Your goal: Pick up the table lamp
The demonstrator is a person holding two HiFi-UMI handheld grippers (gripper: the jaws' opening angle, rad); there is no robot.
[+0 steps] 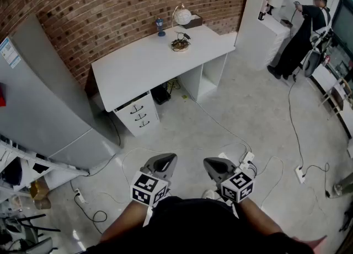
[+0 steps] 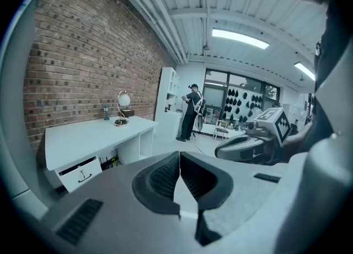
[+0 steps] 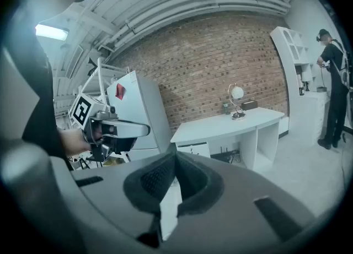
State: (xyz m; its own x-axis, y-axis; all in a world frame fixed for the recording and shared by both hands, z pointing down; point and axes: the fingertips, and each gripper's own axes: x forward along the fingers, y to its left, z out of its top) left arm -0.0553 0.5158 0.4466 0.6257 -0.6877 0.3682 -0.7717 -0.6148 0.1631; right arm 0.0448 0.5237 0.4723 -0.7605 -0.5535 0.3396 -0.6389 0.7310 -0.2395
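Lamp (image 1: 182,18) | upright at desk (image 1: 138,65) back edge | far ahead, between left gripper (image 1: 166,160) and right gripper (image 1: 214,164) | both closed, empty

A: Where's the table lamp (image 1: 181,18)?

B: On the white desk (image 1: 132,68), at its far end by the brick wall (image 1: 110,5). A small blue thing (image 1: 160,26) stands just beside it.

A: And the grippers?

B: The left gripper (image 1: 164,163) and the right gripper (image 1: 216,166) are low over the floor (image 1: 248,104), side by side, jaws together, well apart from the desk. A power strip (image 1: 300,174) lies off to their right.
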